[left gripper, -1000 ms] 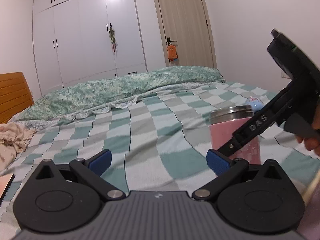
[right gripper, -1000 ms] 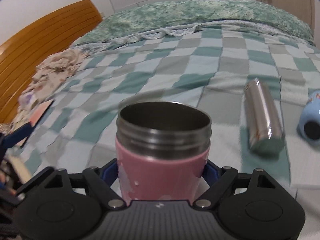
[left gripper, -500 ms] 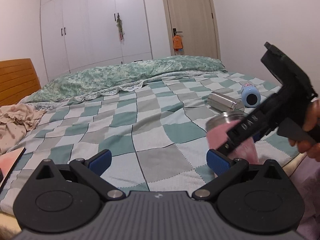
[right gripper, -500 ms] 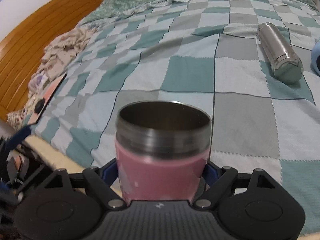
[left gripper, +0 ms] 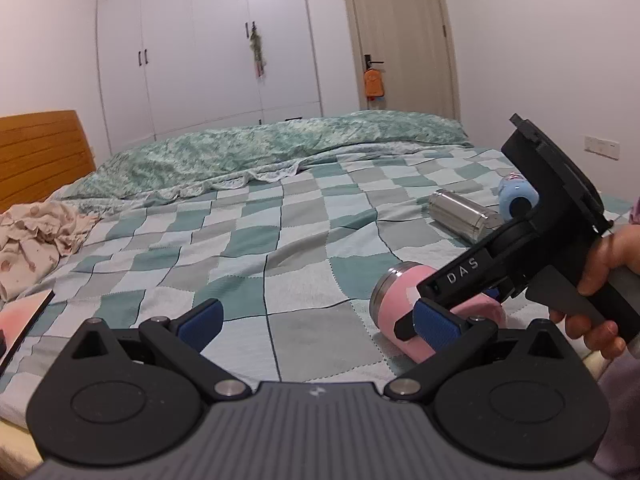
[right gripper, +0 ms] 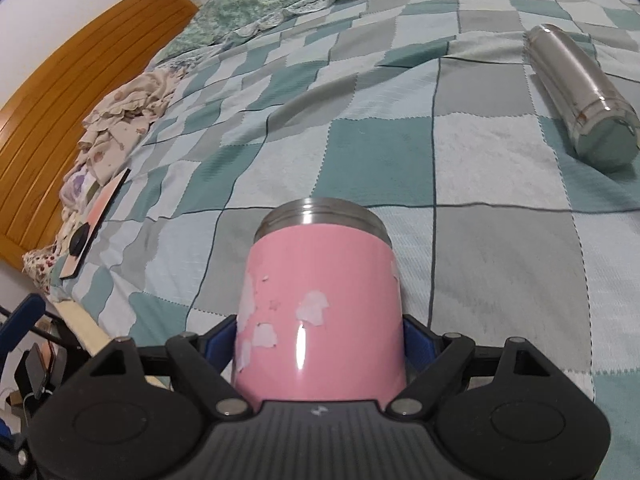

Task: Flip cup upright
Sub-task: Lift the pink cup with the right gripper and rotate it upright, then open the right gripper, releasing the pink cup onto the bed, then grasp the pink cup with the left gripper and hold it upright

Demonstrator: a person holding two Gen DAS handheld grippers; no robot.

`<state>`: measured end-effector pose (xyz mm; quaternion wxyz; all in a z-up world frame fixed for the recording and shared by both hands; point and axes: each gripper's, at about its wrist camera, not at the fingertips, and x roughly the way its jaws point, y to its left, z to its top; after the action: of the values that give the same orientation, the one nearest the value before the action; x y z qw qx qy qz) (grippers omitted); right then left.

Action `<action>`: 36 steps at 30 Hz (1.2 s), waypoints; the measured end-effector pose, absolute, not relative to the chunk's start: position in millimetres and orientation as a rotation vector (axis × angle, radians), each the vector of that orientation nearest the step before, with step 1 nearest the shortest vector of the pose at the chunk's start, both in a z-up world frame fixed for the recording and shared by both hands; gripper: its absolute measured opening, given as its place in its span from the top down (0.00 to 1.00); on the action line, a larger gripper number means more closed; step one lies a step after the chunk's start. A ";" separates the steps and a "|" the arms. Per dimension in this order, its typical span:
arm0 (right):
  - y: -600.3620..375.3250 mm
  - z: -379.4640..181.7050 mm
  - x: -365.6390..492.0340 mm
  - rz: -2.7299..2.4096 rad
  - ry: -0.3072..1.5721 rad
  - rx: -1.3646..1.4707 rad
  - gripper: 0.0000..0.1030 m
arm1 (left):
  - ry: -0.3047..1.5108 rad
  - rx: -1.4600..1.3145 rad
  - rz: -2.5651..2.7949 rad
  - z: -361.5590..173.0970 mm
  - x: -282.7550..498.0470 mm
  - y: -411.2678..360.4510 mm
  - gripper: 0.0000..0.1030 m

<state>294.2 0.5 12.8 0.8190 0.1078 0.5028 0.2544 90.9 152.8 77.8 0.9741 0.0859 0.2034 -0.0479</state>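
Observation:
The pink cup point(right gripper: 320, 312) with a steel rim lies on its side on the checked bedspread, its mouth pointing away from the right wrist camera. My right gripper point(right gripper: 320, 338) is shut on the cup's pink body, one blue pad on each side. In the left wrist view the cup point(left gripper: 404, 300) lies at the lower right with the right gripper's black body point(left gripper: 520, 256) clamped over it. My left gripper point(left gripper: 316, 320) is open and empty, hovering above the bed's near edge, left of the cup.
A steel flask point(right gripper: 580, 92) lies on its side at the right, and shows in the left wrist view point(left gripper: 464, 214) beside a blue bottle point(left gripper: 518, 196). Crumpled clothes point(right gripper: 124, 112) and a flat pink-and-black item point(right gripper: 96, 220) lie by the wooden headboard point(right gripper: 60, 112).
The right gripper has tipped the pink cup from upright in the air down onto its side on the bedspread, mouth pointing away. The left gripper has drawn back, still open.

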 end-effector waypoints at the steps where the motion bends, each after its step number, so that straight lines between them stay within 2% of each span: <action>1: 0.3 13.0 295.2 0.557 1.070 0.220 0.18 | 0.416 0.170 -0.090 78.0 92.6 150.3 0.00; 3: -2.9 15.1 295.0 0.584 1.058 0.205 0.17 | 0.427 0.168 -0.078 77.1 93.7 146.0 0.00; 7: -20.3 31.2 287.5 0.622 0.962 0.182 0.04 | 0.450 0.163 -0.059 77.5 91.7 134.0 0.00; 10: -40.2 44.3 284.4 0.643 0.893 0.171 0.00 | 0.468 0.152 -0.044 79.8 92.6 123.4 0.00; 24: -155.9 49.4 283.3 0.586 0.628 -0.065 0.00 | 0.709 0.102 0.006 81.9 155.5 61.6 0.00; 36: -183.6 24.4 299.8 0.588 0.585 -0.127 0.00 | 1.004 -0.011 0.111 52.1 246.2 56.5 0.00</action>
<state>299.8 -183.6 24.4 0.9133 -0.0615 0.2840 0.2855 246.2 56.5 52.1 0.8750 -0.0054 0.4811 0.0533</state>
